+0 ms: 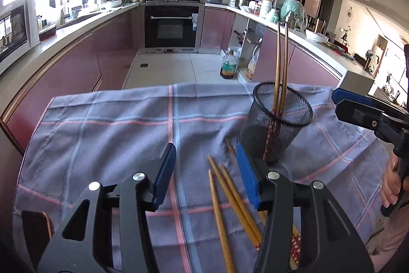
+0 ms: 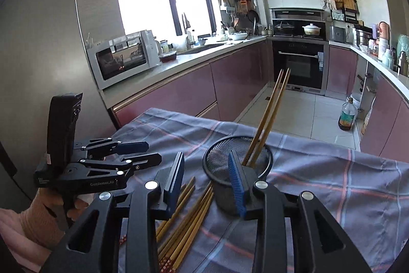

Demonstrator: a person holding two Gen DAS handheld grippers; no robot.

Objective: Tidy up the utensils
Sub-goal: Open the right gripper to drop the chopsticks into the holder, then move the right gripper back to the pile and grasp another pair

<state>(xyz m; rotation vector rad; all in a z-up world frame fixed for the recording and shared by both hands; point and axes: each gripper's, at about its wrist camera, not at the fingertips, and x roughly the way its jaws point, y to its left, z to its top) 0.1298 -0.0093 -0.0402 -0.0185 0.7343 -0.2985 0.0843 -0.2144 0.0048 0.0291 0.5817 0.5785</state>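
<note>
**Loose chopsticks awaiting transfer to the mesh cup**

Both tongs stand wide and empty. The left tongs (image 1: 205,177) hover over the loose chopsticks (image 1: 231,198), which lie on the checked cloth (image 1: 115,124) just before the mesh cup (image 1: 277,119); two chopsticks (image 1: 281,63) stand in it already. The right tongs (image 2: 208,179) hover at the cup's near side. Advice: close on one pair near mid-length, lift level, then tip it upright over the rim.

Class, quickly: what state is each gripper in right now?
Left gripper: open, holding nothing, above the loose chopsticks.
Right gripper: open, holding nothing.
</note>
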